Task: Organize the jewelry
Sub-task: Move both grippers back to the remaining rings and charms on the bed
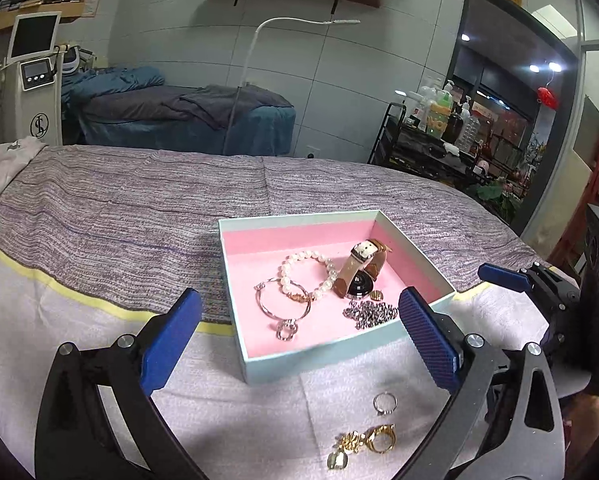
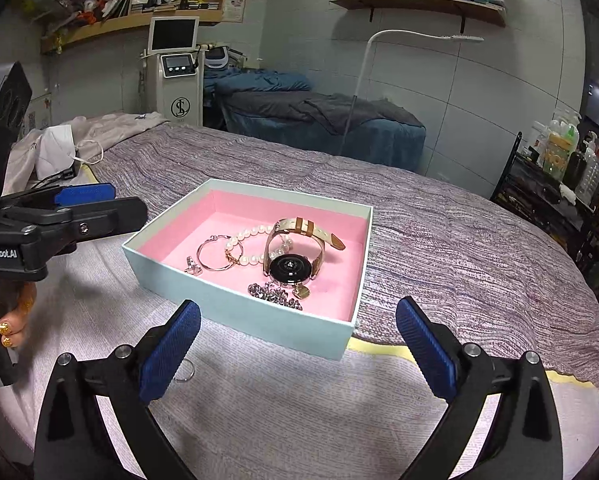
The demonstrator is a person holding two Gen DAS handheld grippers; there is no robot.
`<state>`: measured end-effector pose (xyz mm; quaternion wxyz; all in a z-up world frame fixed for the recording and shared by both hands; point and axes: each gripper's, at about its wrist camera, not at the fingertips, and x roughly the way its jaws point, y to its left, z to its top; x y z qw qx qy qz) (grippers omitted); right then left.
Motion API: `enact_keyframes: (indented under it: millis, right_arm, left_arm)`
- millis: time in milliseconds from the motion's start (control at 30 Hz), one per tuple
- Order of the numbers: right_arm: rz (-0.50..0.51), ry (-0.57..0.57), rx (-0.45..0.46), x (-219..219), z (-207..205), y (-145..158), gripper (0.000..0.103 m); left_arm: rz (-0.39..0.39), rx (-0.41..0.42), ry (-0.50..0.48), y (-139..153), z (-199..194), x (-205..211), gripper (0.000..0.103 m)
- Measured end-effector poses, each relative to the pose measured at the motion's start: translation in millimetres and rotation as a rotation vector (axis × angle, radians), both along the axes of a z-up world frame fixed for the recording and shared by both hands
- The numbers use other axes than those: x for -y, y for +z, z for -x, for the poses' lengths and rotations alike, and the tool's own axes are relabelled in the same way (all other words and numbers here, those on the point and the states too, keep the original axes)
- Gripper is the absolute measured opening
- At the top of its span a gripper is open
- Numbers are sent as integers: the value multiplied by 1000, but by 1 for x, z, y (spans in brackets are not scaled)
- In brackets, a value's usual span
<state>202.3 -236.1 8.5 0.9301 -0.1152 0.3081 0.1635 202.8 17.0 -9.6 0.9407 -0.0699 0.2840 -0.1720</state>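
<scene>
Both claws, the left claw [image 1: 299, 334] and the right claw [image 2: 297, 350], stood wide apart and held nothing. A small silver ring [image 1: 385, 403] and gold rings [image 1: 365, 442] lay on the white cloth [image 1: 235, 412] just beside the box [image 1: 283, 364]. They looked tiny, hard and slippery, best pinched across the band.

Box [image 1: 283, 364] at frame centre on bed [image 1: 139, 200]. Inside: pearl bracelet [image 1: 305, 270] left of watch [image 1: 361, 270], bangle [image 1: 283, 304] lower left, chain [image 1: 369, 314] lower right. Below box, outside: ring [image 1: 384, 402], gold pieces [image 1: 363, 444].
</scene>
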Motion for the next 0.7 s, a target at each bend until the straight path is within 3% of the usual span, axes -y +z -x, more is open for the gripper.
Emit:
enact_keyframes:
  millis: [333, 500, 567, 700]
  right_arm:
    - [32, 17, -70, 12, 27, -13, 94]
    - [42, 48, -122, 8, 32, -22, 83]
    - [47, 63, -136, 4, 34, -25, 79]
    - [60, 100, -154, -4, 38, -30, 70]
  left_arm:
    - [-79, -20, -32, -24, 57, -2, 97]
    - [-124, -46, -56, -37, 77, 4, 96]
    - [-140, -55, -74, -42, 83, 8, 92]
    - [-178, -95, -117, -53, 87, 19, 65]
